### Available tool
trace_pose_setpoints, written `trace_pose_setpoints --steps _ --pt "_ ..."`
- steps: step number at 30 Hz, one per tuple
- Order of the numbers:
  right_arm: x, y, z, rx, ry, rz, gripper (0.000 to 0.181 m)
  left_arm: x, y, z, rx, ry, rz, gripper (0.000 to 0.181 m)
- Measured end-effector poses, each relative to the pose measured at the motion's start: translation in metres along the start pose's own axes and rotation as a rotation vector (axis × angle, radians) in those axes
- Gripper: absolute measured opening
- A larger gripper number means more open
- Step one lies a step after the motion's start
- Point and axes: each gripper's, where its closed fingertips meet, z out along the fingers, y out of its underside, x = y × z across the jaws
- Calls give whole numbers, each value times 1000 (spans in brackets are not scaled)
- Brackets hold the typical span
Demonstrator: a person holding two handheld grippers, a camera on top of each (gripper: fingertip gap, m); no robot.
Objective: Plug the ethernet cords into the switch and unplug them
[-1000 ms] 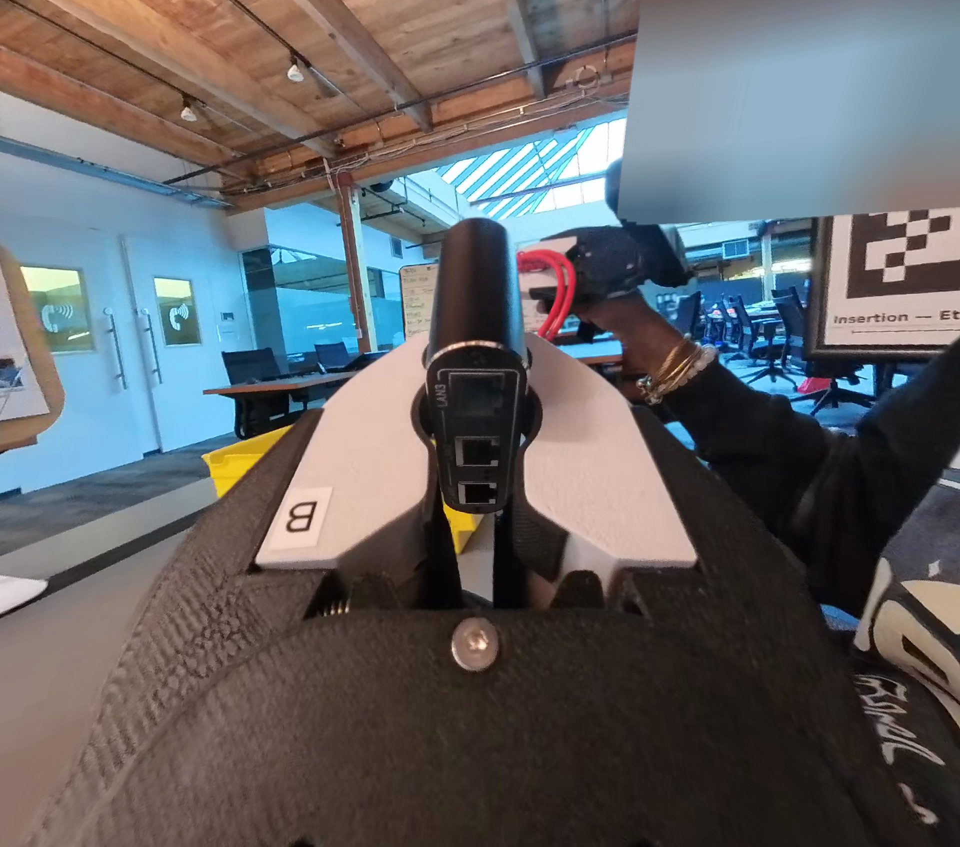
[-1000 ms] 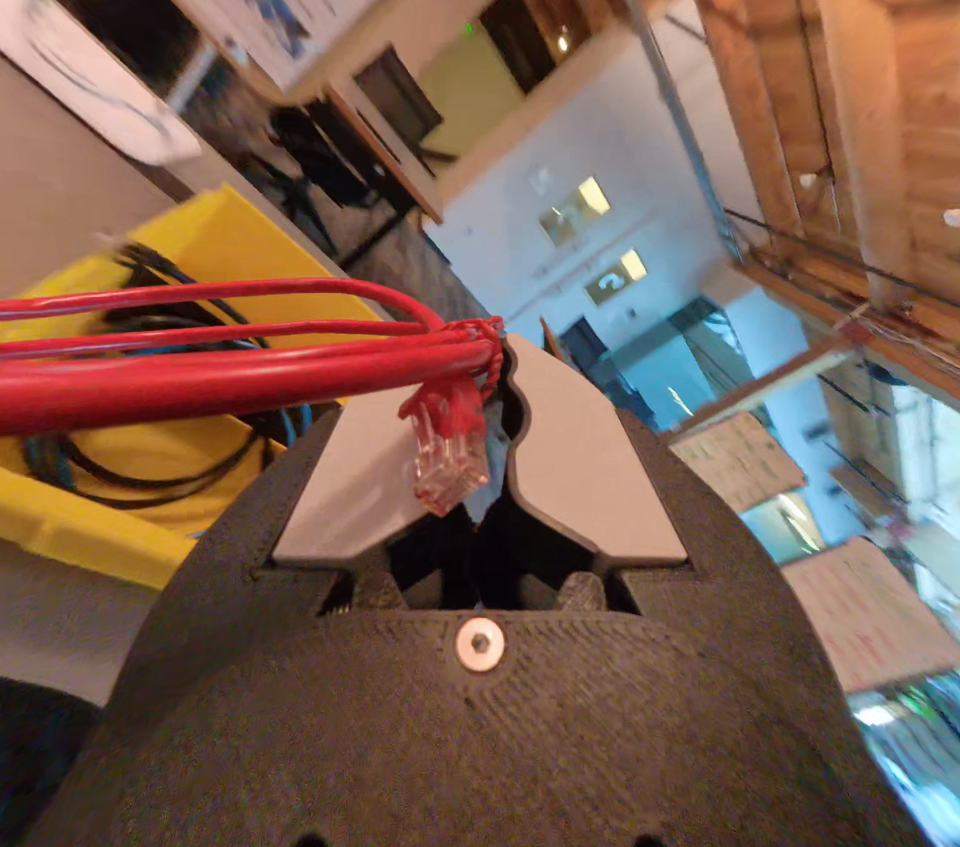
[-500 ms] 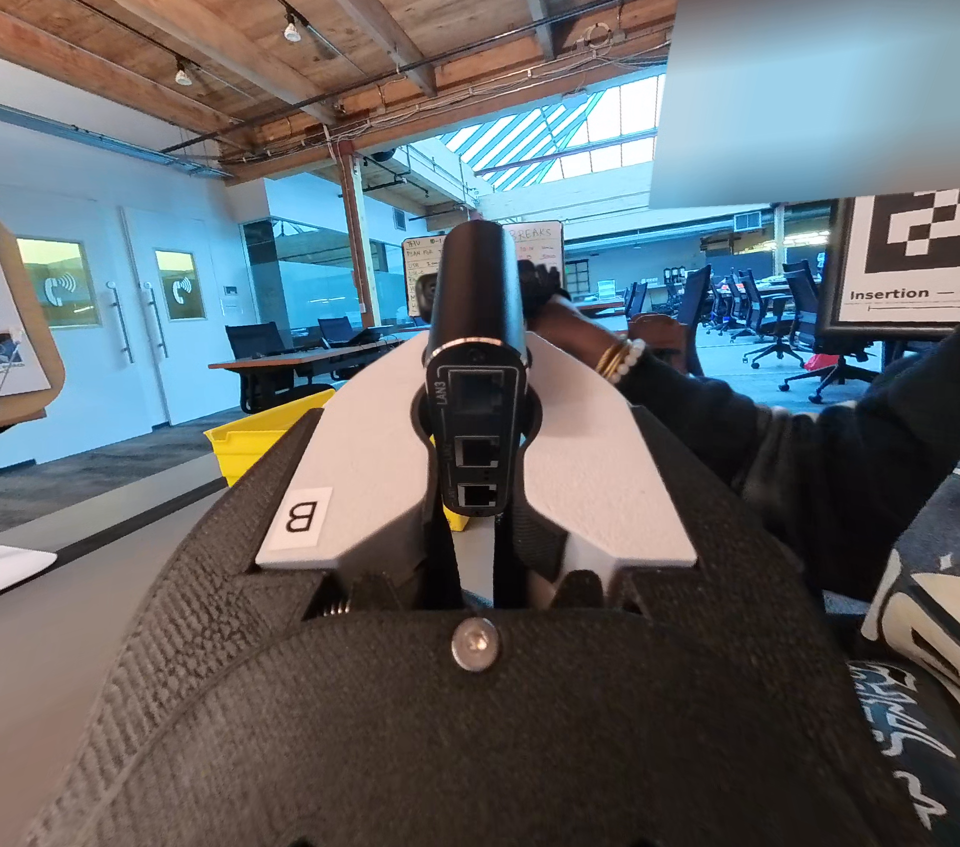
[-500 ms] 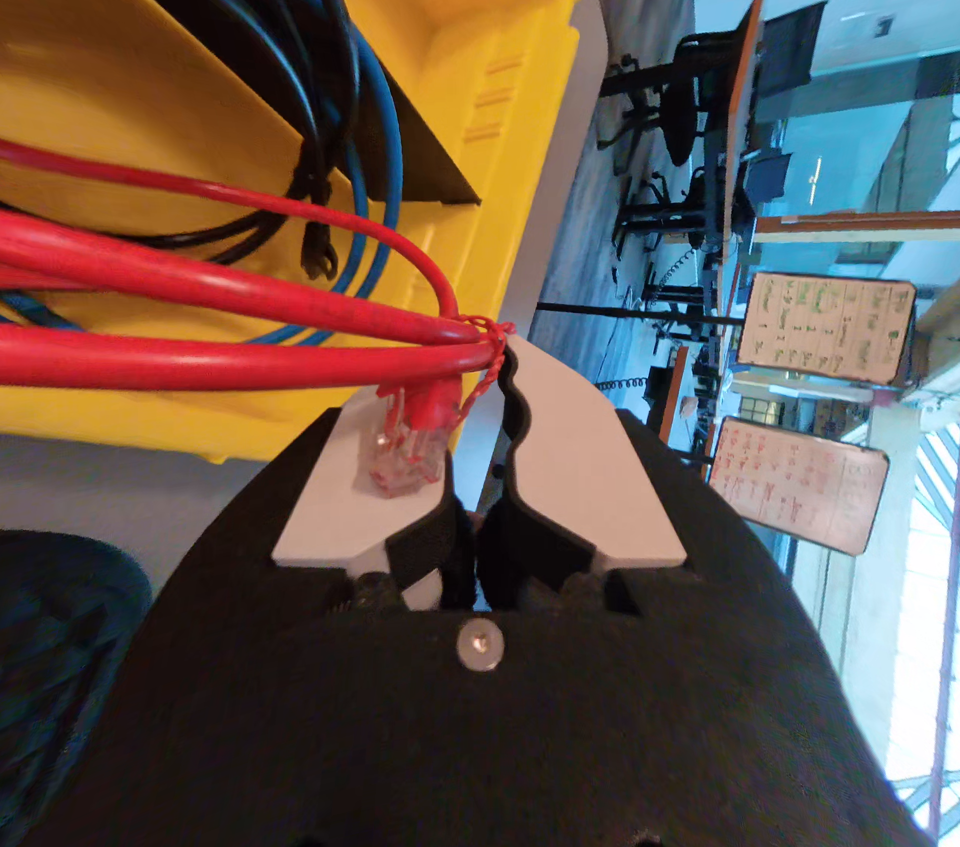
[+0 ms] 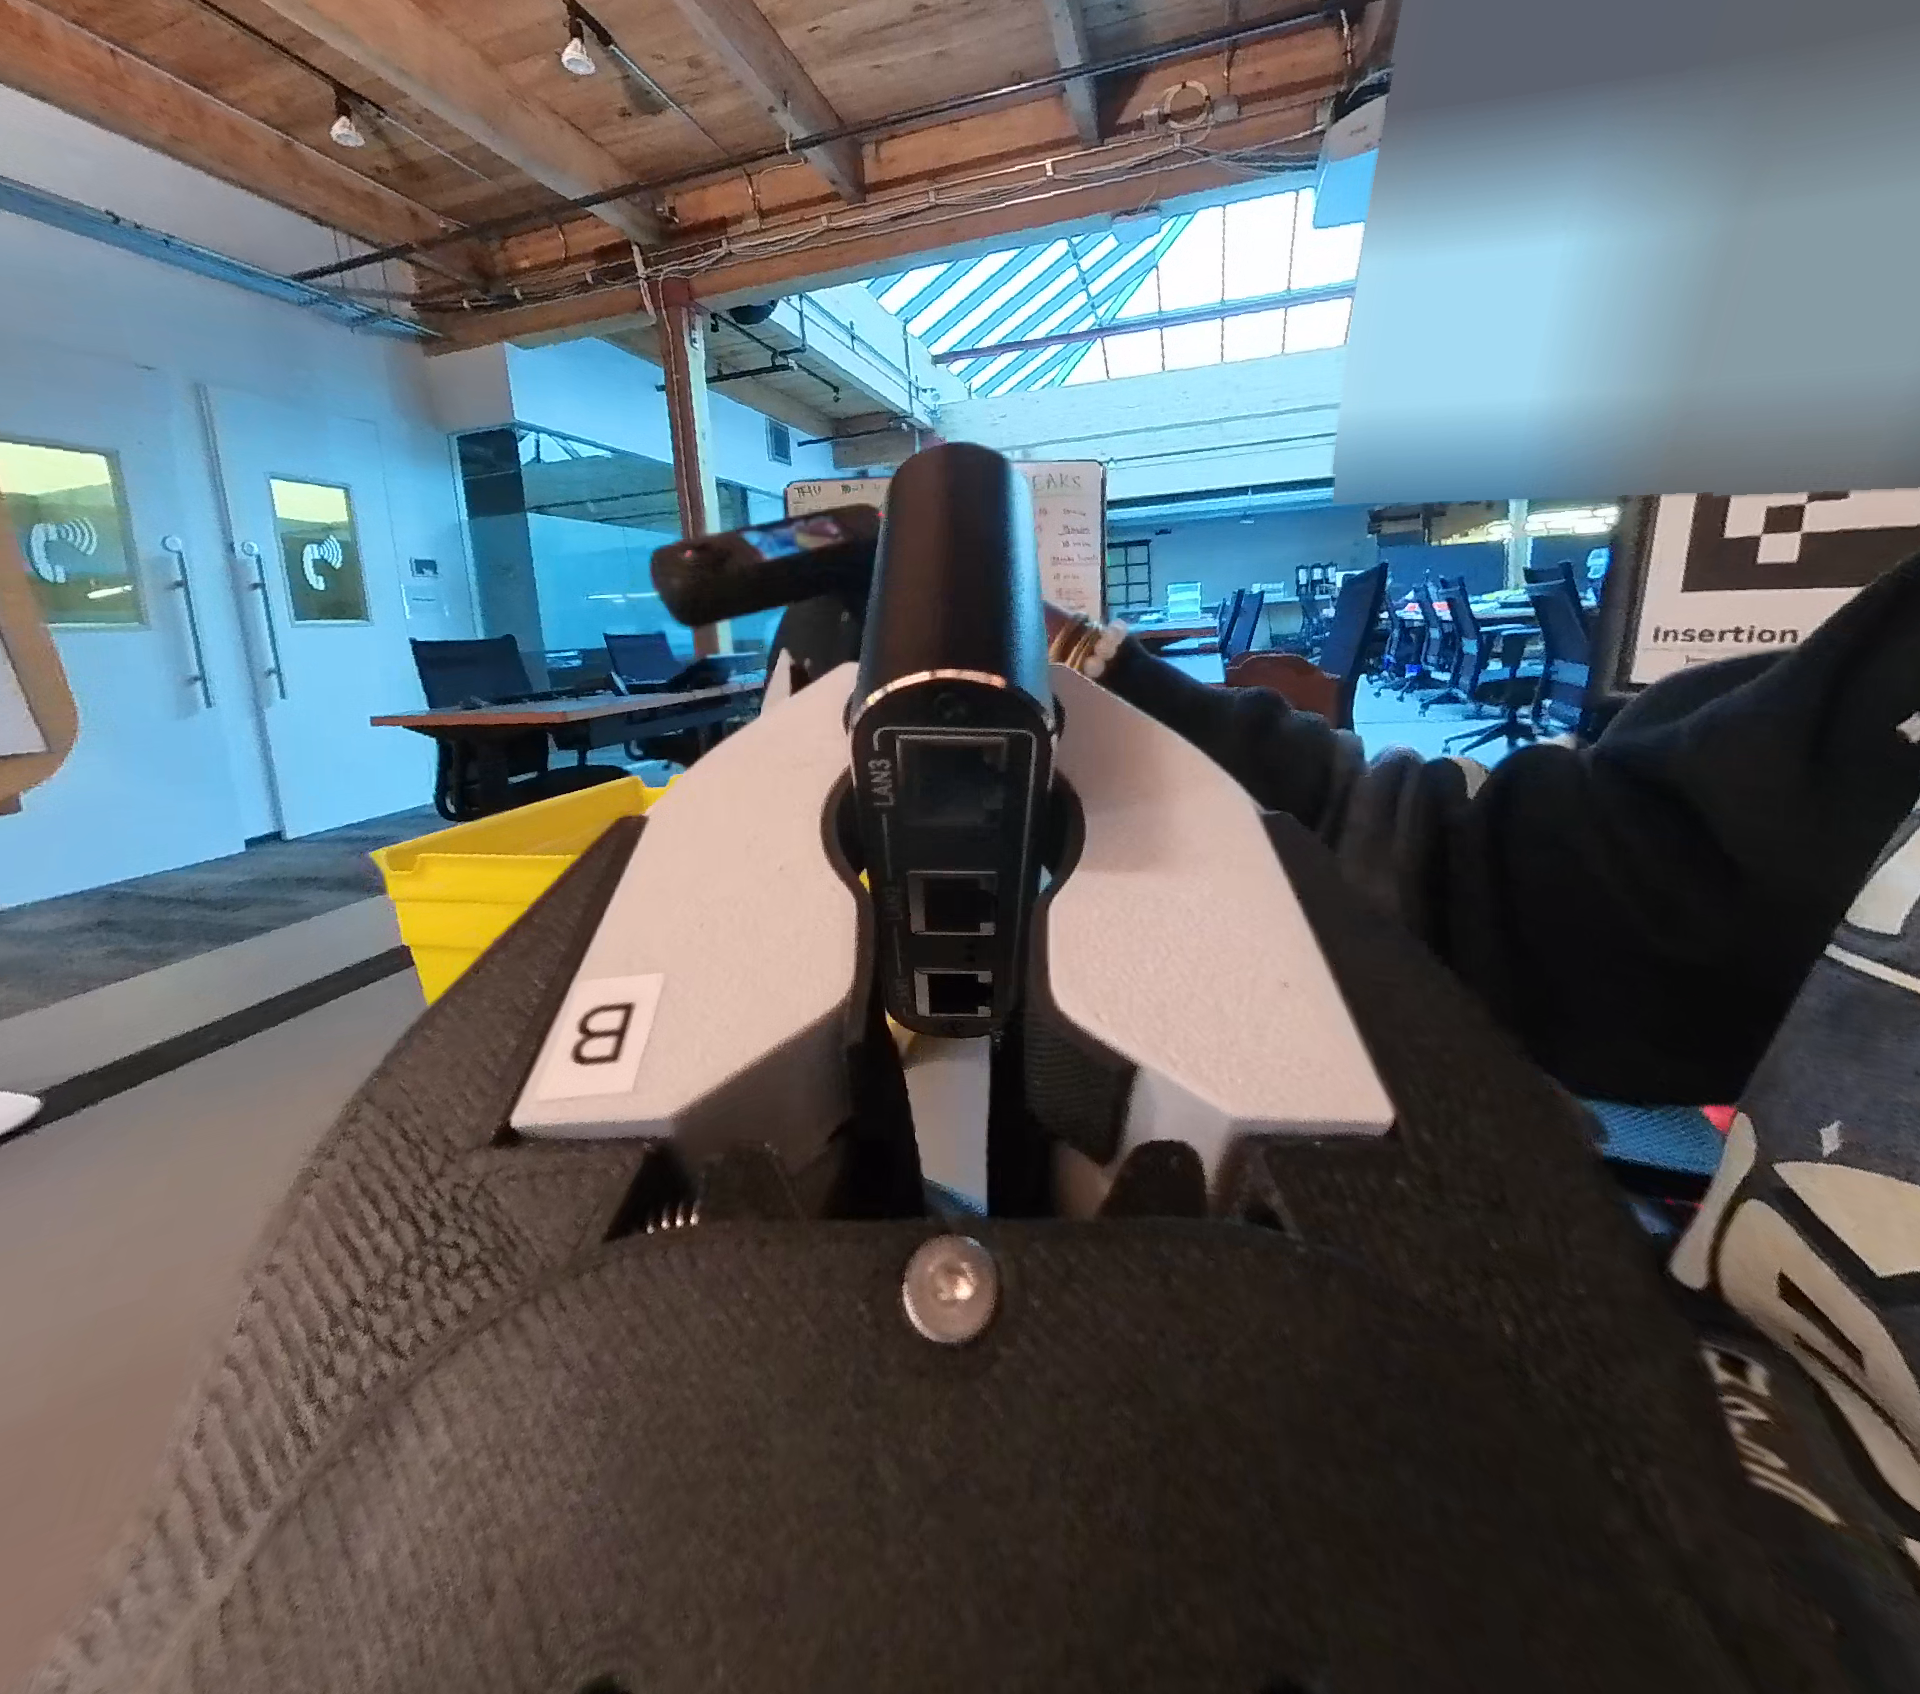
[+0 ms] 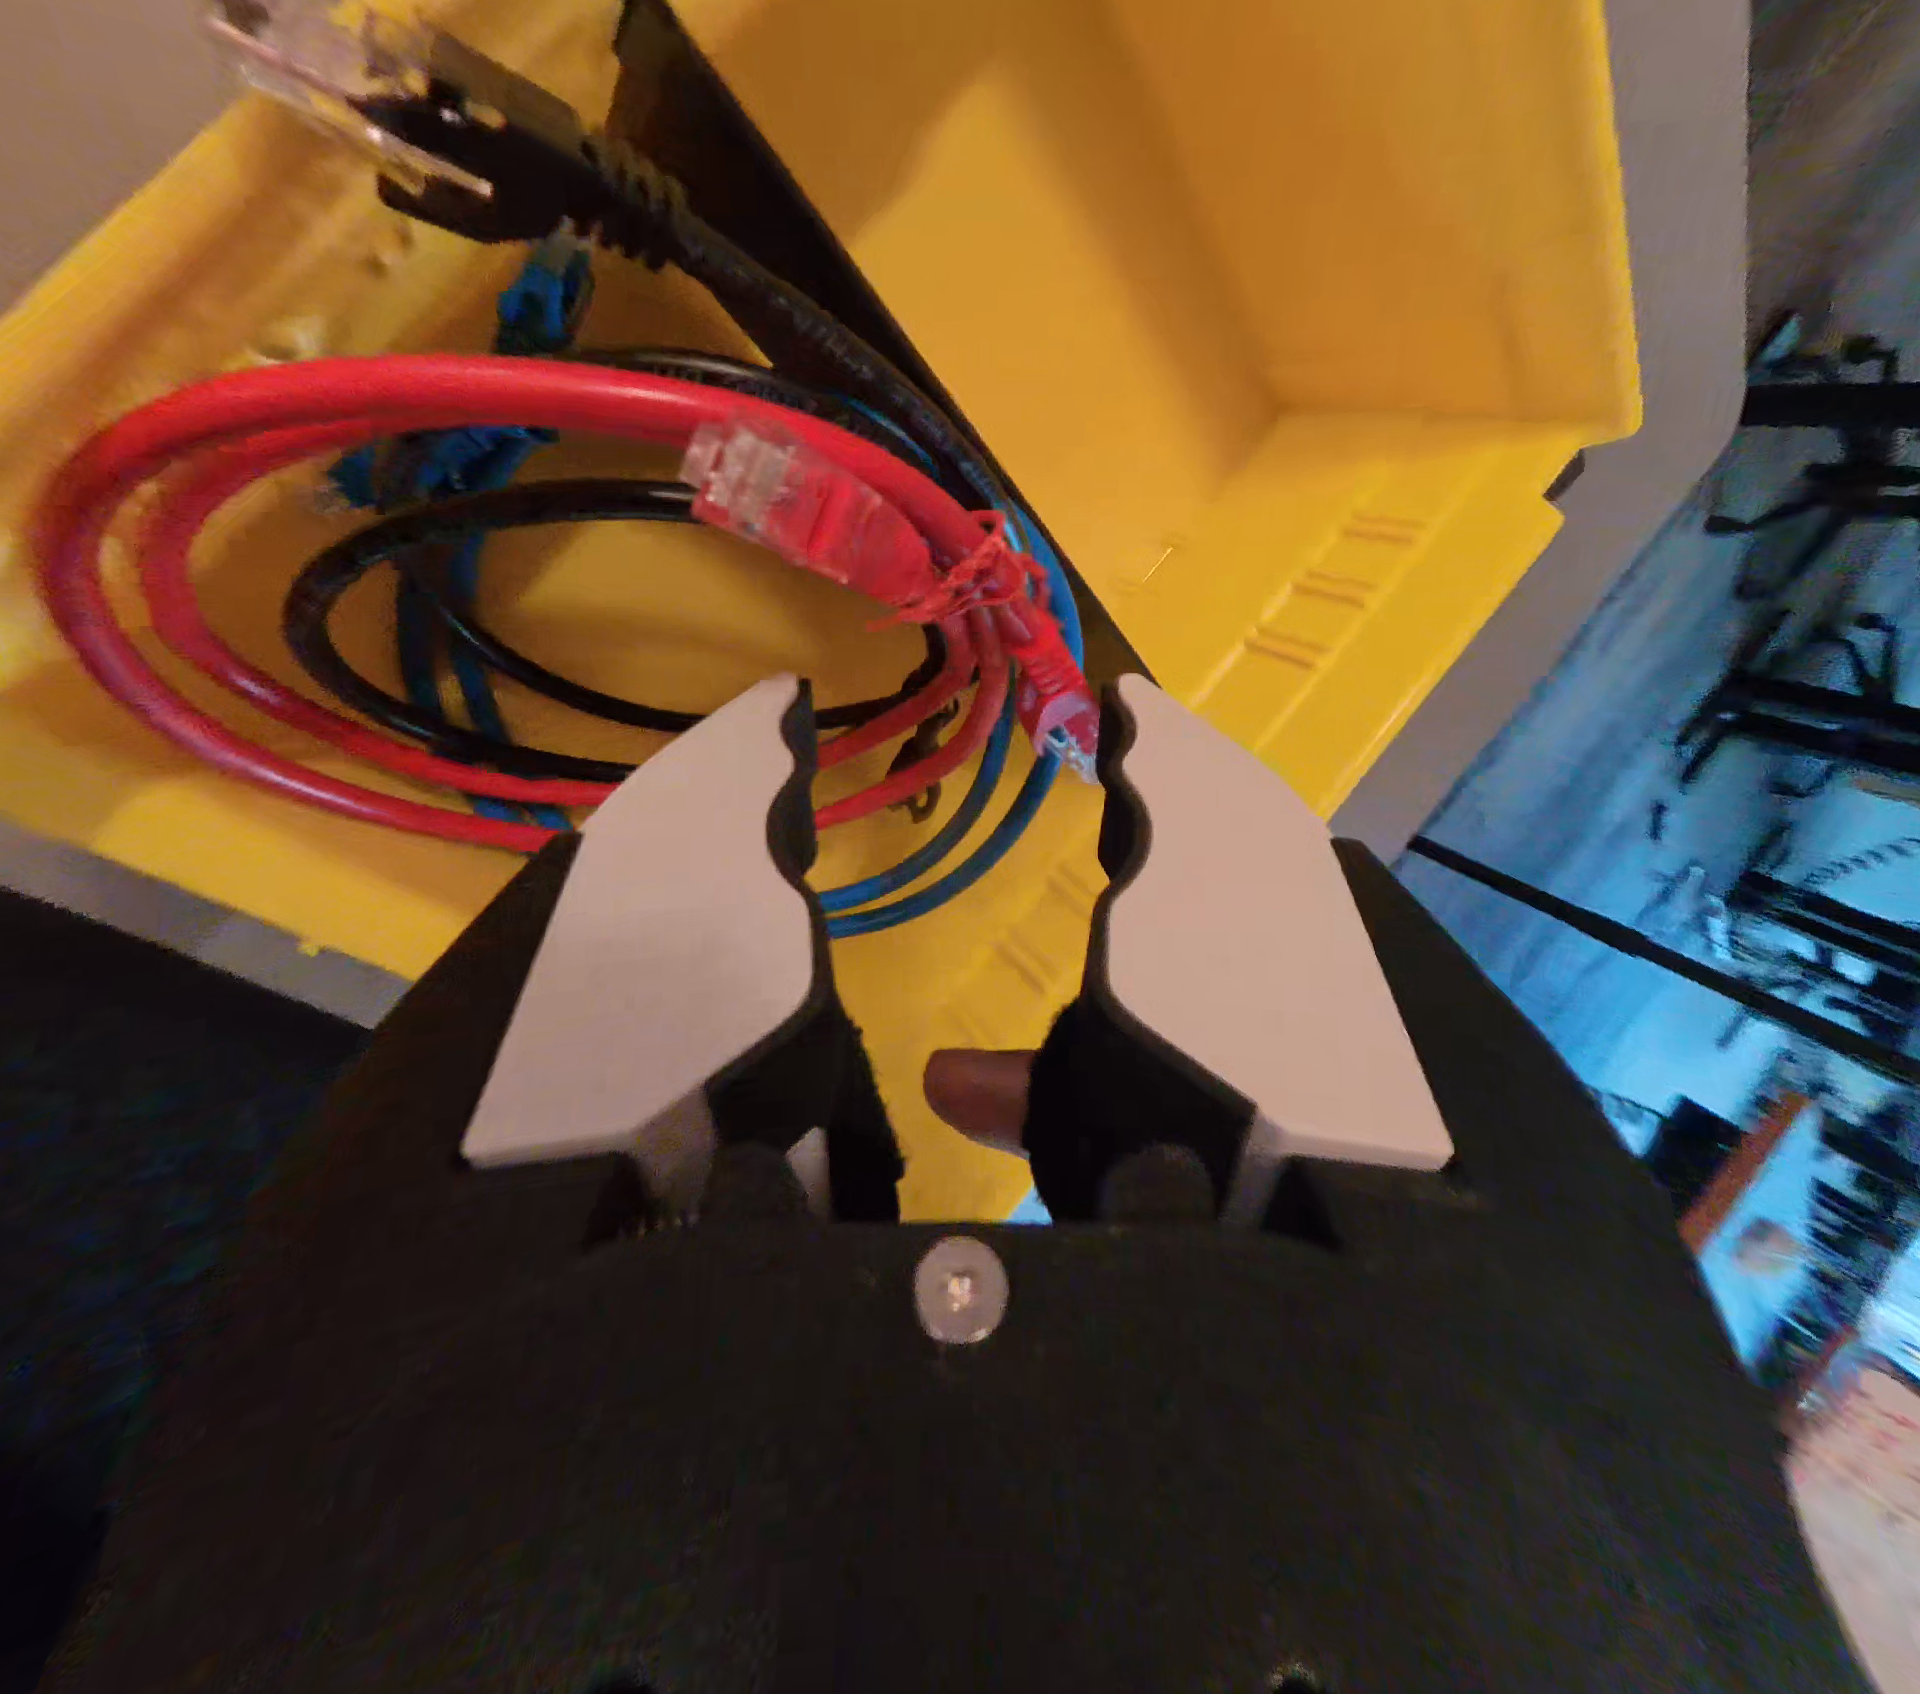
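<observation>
Yellow bin (image 6: pixel 1299 210) is sitting on the grey table (image 5: pixel 156 1229), filling most of the right wrist view; a black divider (image 6: pixel 831 262) is splitting it into two compartments. The far compartment is showing only bare yellow floor. The near one is holding all the cords in a loose overlapping pile.

Red ethernet cord (image 6: pixel 343 397) is lying coiled on top, tied with a red twist tie (image 6: pixel 961 590); one clear-tipped red plug (image 6: pixel 769 491) is resting across the coil, the other plug (image 6: pixel 1060 699) is pointing down toward the right tool. Black cord (image 6: pixel 717 273) is running along the divider, its clear plug (image 6: pixel 312 75) sticking up over the bin rim, blurred. Blue cord (image 6: pixel 997 855) is looping underneath the others.

Right tool (image 6: pixel 956 709) is hovering just above the coil with its fingers spread apart, gripping nothing. The second red plug is sitting just inside the right finger; contact is possibly there, too blurry to confirm.

Left tool (image 5: pixel 956 771) is clamping its fingers around the black switch (image 5: pixel 956 678), holding it upright, port face toward the camera. Three ports are showing, all with no cord in them. The bin's corner (image 5: pixel 499 875) is showing behind the left tool, and the person's dark sleeve (image 5: pixel 1507 896) is reaching across toward it.
</observation>
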Motion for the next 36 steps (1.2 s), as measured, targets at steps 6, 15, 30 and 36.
trace_pose_setpoints --steps 6,15,30,36 --pt "-8 -44 -61 522 -122 166 61 -4 -2 -2 22 27 -132 26" --pt "-97 -97 -240 1673 -622 103 100 5 0 0 5 110 -209 26" --pt "-252 -126 -238 1369 -775 -355 23 19 16 6 -86 122 -53 32" --pt "-140 -131 -250 1416 -360 -153 23 -19 -21 -6 169 -153 49 93"
